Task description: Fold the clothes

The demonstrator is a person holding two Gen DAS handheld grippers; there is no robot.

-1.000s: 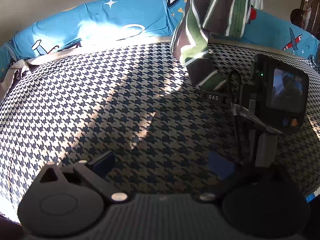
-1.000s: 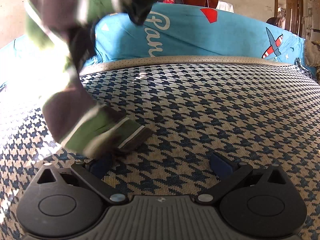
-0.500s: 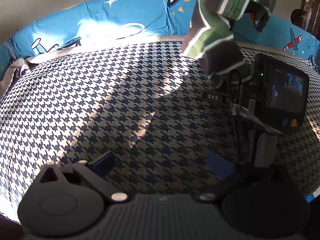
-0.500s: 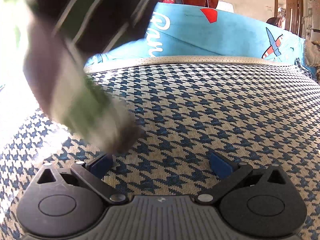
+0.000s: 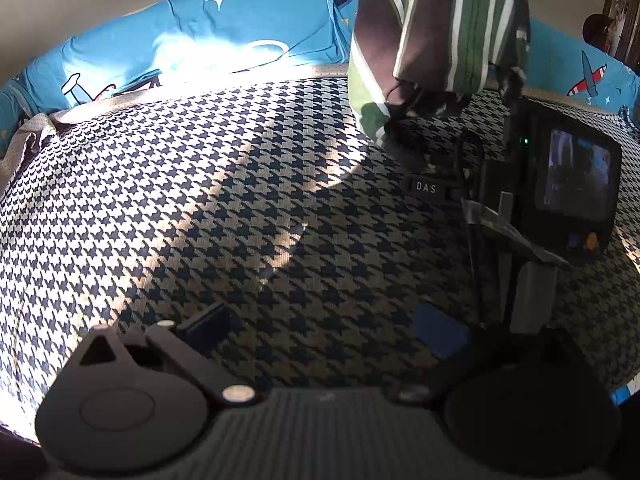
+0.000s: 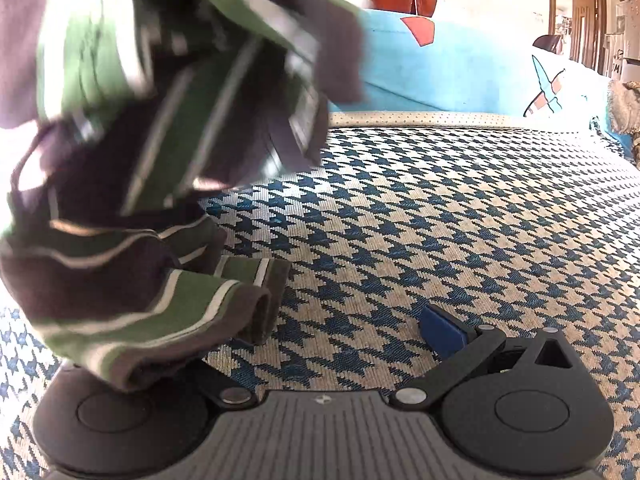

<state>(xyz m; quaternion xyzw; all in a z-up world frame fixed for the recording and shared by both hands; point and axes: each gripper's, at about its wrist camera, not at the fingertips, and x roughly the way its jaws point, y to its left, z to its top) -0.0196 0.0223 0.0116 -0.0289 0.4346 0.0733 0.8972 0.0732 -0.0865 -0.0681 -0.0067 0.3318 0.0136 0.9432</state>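
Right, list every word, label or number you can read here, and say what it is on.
"DAS": white letters on a small black label on the right gripper's body, seen from the left wrist.
Small screen beside it: picture only, too blurred to read.
Blue bedding: prints of stars and planes, no readable words.

Left gripper point(image 5: 324, 328): jaws spread wide, empty, low; right gripper point(image 6: 340, 332): jaws spread wide, low.

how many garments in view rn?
1. A green, brown and white striped garment bunched in the air at the right gripper's left side, its lower end down by the houndstooth cover. The left wrist view shows it hanging upper right. Nothing else visible; its folds could hide more.
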